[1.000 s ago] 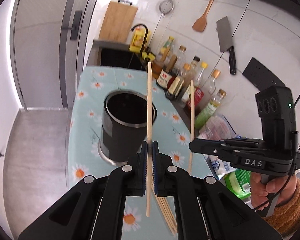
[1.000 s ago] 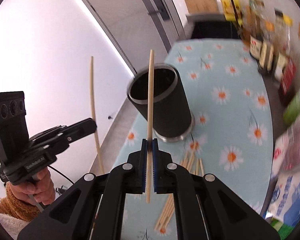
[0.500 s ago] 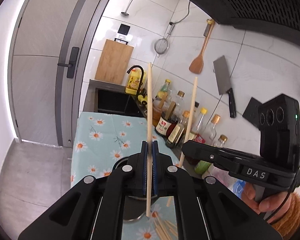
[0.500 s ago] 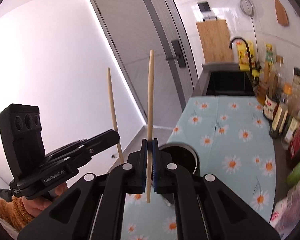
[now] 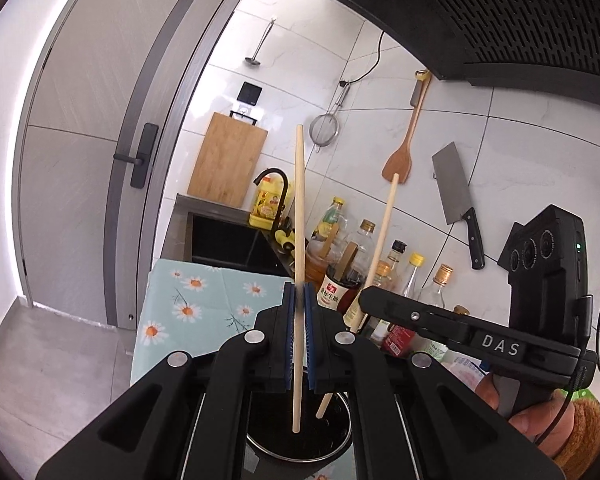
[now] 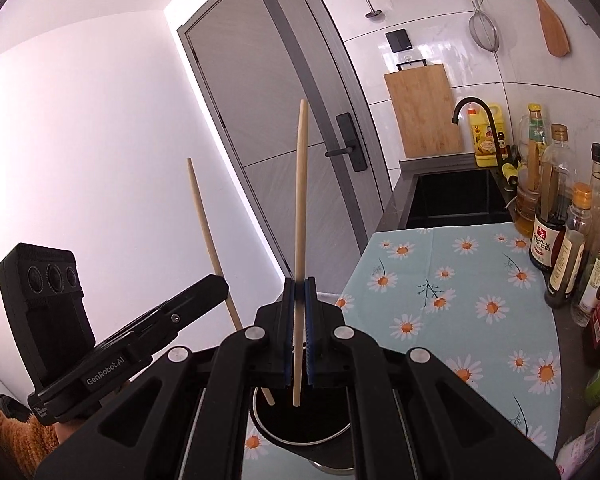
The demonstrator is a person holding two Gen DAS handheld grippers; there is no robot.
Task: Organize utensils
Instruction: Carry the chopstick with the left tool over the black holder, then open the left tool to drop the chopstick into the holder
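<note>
left gripper (image 5: 298, 344) and right gripper (image 6: 298, 344) each clamp one upright chopstick (image 5: 299, 216); holder (image 5: 300, 446) mouth lies directly beneath both tips.

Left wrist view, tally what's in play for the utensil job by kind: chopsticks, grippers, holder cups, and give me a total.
Chopsticks: 2
Grippers: 2, the left gripper and the right gripper, each shut on one chopstick
Black utensil holder: 1
Total: 5

Home kitchen: sink (image 6: 456, 196) w/ faucet (image 6: 474, 114), sauce bottles (image 6: 548, 236), range hood (image 5: 500, 12), wall-hung cleaver (image 5: 456, 196).
</note>
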